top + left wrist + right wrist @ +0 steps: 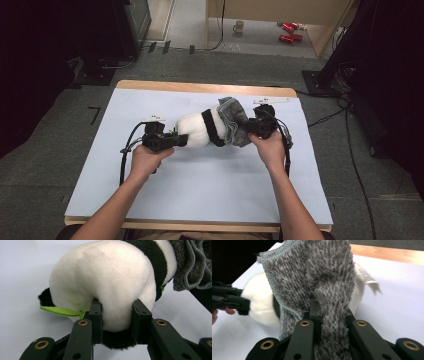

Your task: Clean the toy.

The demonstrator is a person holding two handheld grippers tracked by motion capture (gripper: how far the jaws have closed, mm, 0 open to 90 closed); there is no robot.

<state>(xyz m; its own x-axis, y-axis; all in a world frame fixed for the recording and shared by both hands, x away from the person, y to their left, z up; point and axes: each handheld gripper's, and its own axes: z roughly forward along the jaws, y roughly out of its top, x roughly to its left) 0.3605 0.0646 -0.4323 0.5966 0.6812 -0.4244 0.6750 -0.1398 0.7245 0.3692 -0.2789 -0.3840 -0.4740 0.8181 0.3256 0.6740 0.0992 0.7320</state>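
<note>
The plush panda [200, 129] lay mid-table on the pale blue mat [200, 185], a shaggy grey towel [234, 120] draped over one end only, so most wrapping or wiping seemingly remained. The left gripper [177, 141] pinched its soft white rump; the right gripper [246, 131] was clamped on a bunched towel fold.

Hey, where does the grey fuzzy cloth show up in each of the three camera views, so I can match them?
High view: the grey cloth is right of centre, draped over the right end of the panda plush, at the right gripper.
Left gripper view: upper right corner, hanging beside the plush.
Right gripper view: centre, a fold pinched between the jaws.
Shared landmark: the plush's white body, in all three.
</note>
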